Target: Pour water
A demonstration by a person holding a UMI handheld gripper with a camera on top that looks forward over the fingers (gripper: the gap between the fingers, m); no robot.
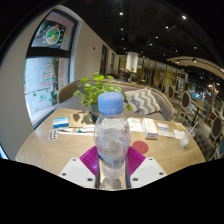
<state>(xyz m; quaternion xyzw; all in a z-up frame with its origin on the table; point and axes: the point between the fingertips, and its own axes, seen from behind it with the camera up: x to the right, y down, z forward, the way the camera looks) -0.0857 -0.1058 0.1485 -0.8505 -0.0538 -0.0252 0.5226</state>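
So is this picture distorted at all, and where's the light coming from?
In the gripper view, strong fisheye bending curves the table edge and ceiling; small ceiling lamps give spot light, the room behind stays dim; the water bottle between the tool fingers shows bright highlights.

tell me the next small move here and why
Probably lift it slightly: the clear plastic water bottle with the blue cap stands upright between the gripper's fingers on the light wooden table, cap on. I see no cup to pour into.
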